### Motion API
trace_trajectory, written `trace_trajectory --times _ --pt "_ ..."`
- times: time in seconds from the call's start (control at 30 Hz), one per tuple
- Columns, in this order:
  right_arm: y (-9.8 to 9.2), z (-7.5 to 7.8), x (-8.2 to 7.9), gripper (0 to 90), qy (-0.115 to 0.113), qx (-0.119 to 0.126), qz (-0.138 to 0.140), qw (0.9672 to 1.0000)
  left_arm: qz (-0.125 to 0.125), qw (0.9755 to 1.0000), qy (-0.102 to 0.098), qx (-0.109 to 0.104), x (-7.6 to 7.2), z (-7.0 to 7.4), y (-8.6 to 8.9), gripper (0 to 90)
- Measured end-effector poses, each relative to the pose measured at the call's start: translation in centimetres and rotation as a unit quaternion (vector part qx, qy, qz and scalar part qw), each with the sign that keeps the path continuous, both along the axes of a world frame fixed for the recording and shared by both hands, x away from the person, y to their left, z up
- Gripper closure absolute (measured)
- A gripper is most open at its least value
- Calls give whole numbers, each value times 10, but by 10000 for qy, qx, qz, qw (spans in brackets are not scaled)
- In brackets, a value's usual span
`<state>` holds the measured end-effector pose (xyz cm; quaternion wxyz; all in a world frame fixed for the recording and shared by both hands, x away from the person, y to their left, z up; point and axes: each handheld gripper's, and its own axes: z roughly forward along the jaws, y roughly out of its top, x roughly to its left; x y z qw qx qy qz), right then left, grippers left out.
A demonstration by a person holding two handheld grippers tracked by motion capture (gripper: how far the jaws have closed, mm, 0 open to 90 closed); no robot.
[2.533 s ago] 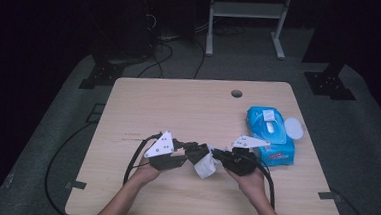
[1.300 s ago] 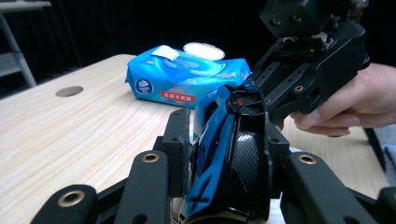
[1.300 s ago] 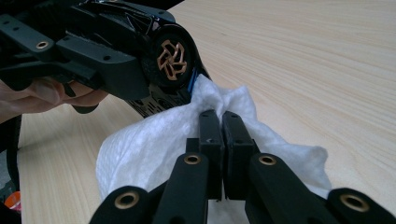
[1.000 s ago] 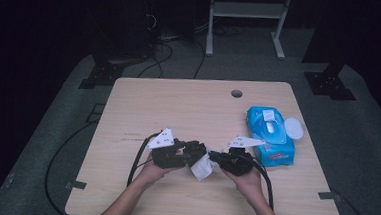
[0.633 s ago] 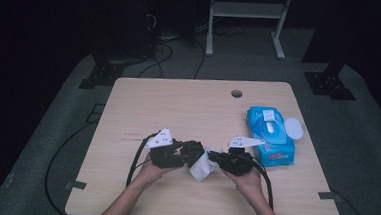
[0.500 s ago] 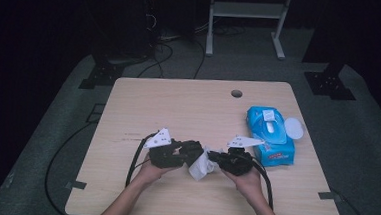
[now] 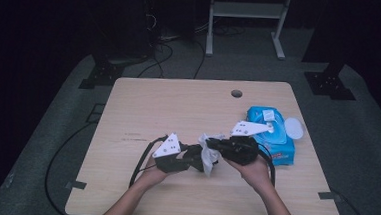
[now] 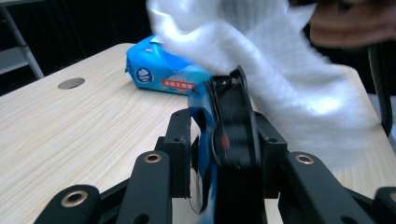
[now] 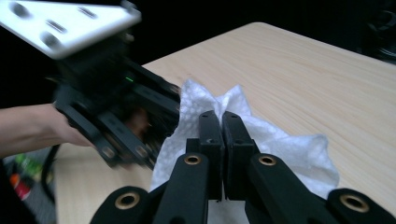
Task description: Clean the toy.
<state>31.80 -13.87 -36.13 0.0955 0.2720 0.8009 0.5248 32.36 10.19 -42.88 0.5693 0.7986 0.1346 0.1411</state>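
Observation:
My left gripper (image 7: 197,158) is shut on a flat black-and-blue object (image 8: 231,126), held edge-on between its jaws. A crumpled white wipe (image 7: 207,152) drapes over the top of that object (image 8: 280,70). My right gripper (image 7: 216,147) faces the left one and is shut on the wipe (image 9: 285,149), jaws pressed together (image 9: 222,122). Both meet just above the table's front middle. In the right gripper view the left gripper (image 9: 154,135) is blurred, with its white plate above it. What the held object is stays unclear.
A blue pack of wet wipes (image 7: 272,135) lies at the table's right side, its round white lid (image 7: 293,128) flipped open. A cable hole (image 7: 236,94) sits near the far edge. The wooden table (image 7: 168,106) is bare at left and back. Cables trail off the front left.
The right gripper and the wipe have shifted a little away from the person, the wipe now on top of the object in the left gripper. The left gripper moved slightly right.

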Motion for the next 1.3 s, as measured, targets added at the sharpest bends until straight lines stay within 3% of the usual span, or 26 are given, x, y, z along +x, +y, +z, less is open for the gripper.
trace_trajectory --times 0.1,0.2,0.33,0.5,0.63,0.7,0.77,0.93,1.17,1.3 --pt "17 9 -2 878 -69 -320 319 9990 -19 9999 -79 82 -2 1 -3 655" --pt "27 8 -3 878 -96 -686 464 9965 -47 9999 -102 97 -3 1 -2 655" --pt "24 4 2 879 106 -540 505 9972 -48 9998 -156 144 -3 1 -3 655" --pt "17 -1 4 879 101 -522 364 9979 -3 9998 -144 127 -3 0 0 655" --pt "7 -26 14 878 435 -517 141 9976 68 9999 -56 60 0 -2 7 655" --pt "3 -35 18 878 562 -297 76 9979 102 9999 -32 50 0 -3 9 655" --pt "3 -41 21 878 564 -414 -12 9975 121 9999 -31 78 1 -3 11 654" --pt "-1 -51 27 878 658 -376 -170 9970 190 9997 4 144 1 -6 18 655" --pt "-1 -56 29 878 692 -355 -265 9966 244 9988 118 409 2 -13 25 661" --pt "4 -60 30 878 707 -402 -248 9964 261 9971 220 676 2 -22 31 666"
